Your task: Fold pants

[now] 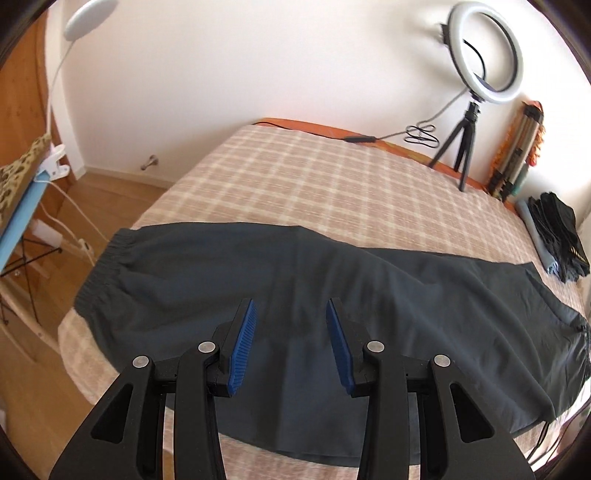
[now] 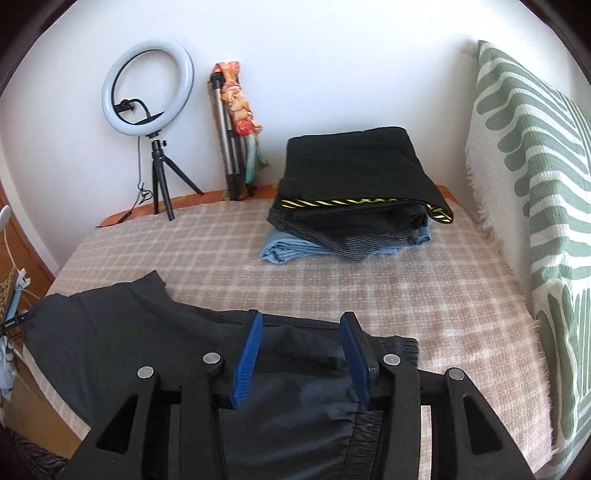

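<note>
The dark pants (image 1: 295,295) are lying lengthwise on the checked bed (image 1: 295,177), apparently folded leg over leg once; crosswise folds are being awaited. Left gripper (image 1: 291,347) and right gripper (image 2: 301,354) are being held apart, gripping nothing.

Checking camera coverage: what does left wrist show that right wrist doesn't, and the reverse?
Left wrist only: the wooden floor, a clip-on lamp at the left edge, and the pants laid out nearly full length across the bed.

Right wrist only: the green-and-white patterned pillow and a close look at the stack of folded clothes, black on top, light blue beneath.

Both: the plaid blanket, the ring light on its tripod, the dark pants, and each camera's own open blue-padded gripper above the fabric.
</note>
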